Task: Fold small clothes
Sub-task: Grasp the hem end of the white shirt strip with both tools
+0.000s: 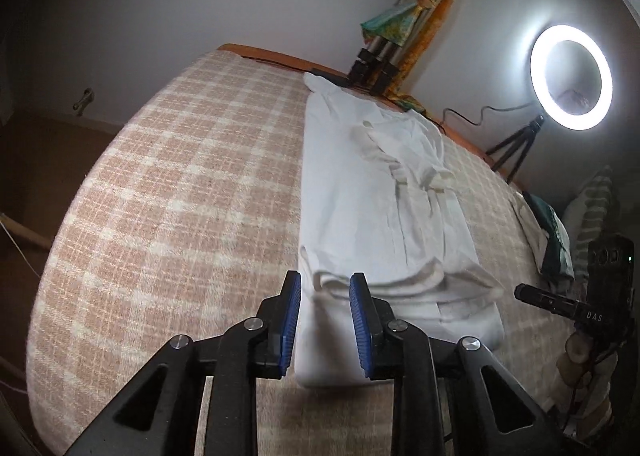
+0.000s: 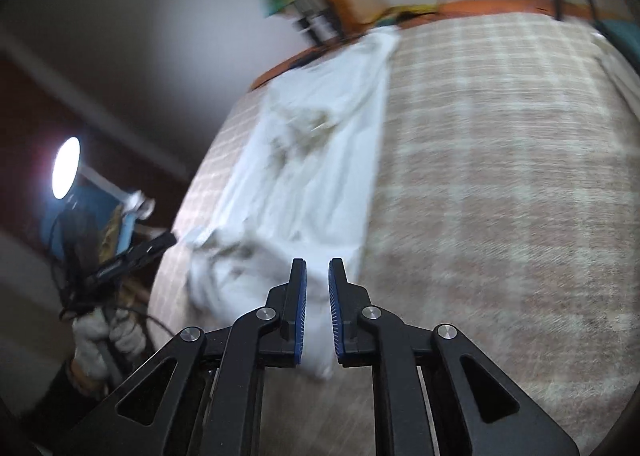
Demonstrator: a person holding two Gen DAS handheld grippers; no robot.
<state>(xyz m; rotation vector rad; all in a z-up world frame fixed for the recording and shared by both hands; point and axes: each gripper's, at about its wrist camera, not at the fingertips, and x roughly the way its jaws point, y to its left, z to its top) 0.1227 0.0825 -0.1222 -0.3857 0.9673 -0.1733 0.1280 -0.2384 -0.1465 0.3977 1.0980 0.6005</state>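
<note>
A white garment (image 1: 372, 192) lies folded lengthwise into a long strip on a bed covered with a tan-and-cream checked blanket (image 1: 180, 184). In the left wrist view the strip runs from the bottom centre of the frame up toward the upper middle, its near end doubled over in thick layers. The left gripper (image 1: 325, 288) sits at the bottom centre with its blue-padded fingers (image 1: 294, 308) parted; the near left corner of the garment shows in the gap, but the pads do not press on it. To the left of the strip the blanket is wide and bare out to the bed's rounded edge; to the right a narrower band of blanket ends at an orange wooden bed frame (image 1: 460, 128).

In the right wrist view, which is blurred, the right gripper (image 2: 318, 276) stands at the bottom centre with its fingers (image 2: 338, 296) slightly apart, the garment's (image 2: 312, 160) near right corner between them, not visibly pinched. Open blanket (image 2: 500, 184) fills the right half of that frame.

Around the bed: a lit ring light (image 1: 571, 77) on a small tripod at the right of the left view, a folded tripod (image 1: 376, 68) draped with colourful cloth leaning on the grey wall, dark green cloth (image 1: 554, 240) at the bed's right edge, and a gloved hand (image 2: 102, 340) at the lower left of the right view.
</note>
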